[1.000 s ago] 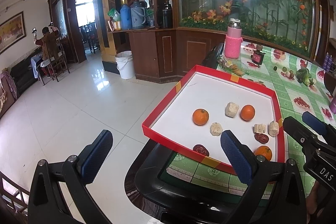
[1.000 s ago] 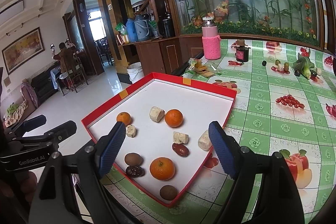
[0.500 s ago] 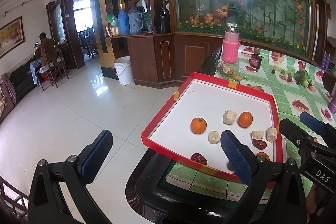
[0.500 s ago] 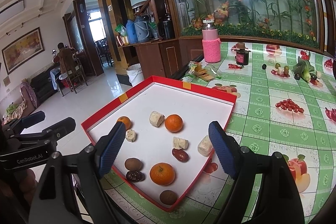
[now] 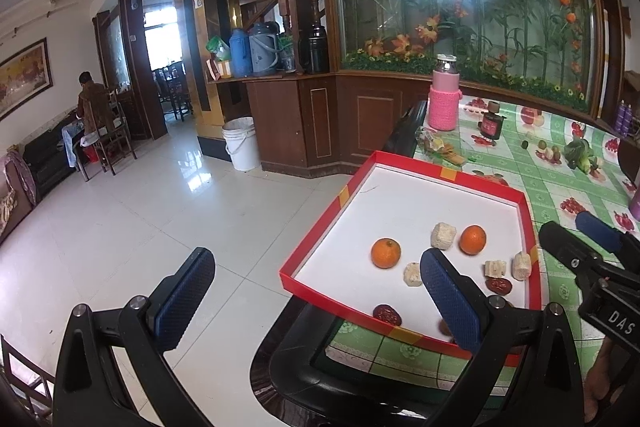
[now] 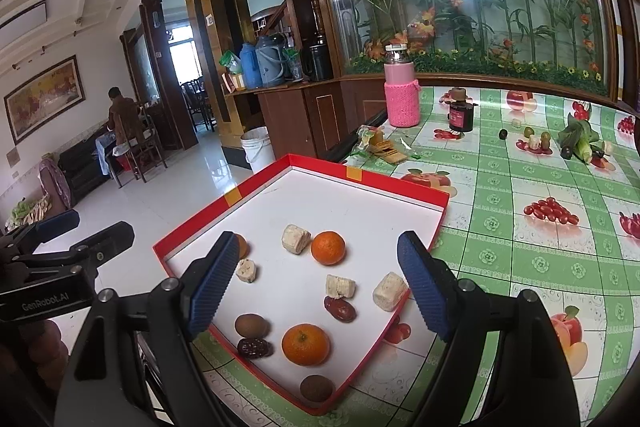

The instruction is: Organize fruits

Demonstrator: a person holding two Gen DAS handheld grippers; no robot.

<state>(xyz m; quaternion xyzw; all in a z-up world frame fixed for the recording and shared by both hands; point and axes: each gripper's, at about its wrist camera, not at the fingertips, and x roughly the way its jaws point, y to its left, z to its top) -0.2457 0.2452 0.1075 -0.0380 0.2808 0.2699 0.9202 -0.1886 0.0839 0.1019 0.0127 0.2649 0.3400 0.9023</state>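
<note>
While both claws hover before the red tray (image 6: pixel 402 189), the left claw (image 5: pixel 316 295) and right claw (image 6: pixel 316 281) stand wide open, holding nothing. Three oranges (image 6: pixel 305 343), kiwis (image 6: pixel 251 325), dates and pale chunks lie scattered in the tray on the counter (image 6: pixel 532 255).

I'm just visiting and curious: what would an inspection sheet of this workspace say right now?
Surface: table under a green fruit-print cloth.
Job's things: red-rimmed tray holding three oranges, pale cut chunks, dark red dates and brown fruits.
Clutter: pink flask, dark jar, wrappers, small produce.
Grippers: left hand-held gripper and right hand-held gripper both open, holding nothing.
Cables: nothing seen.
Surroundings: tiled floor, white bucket, a seated person.
</note>
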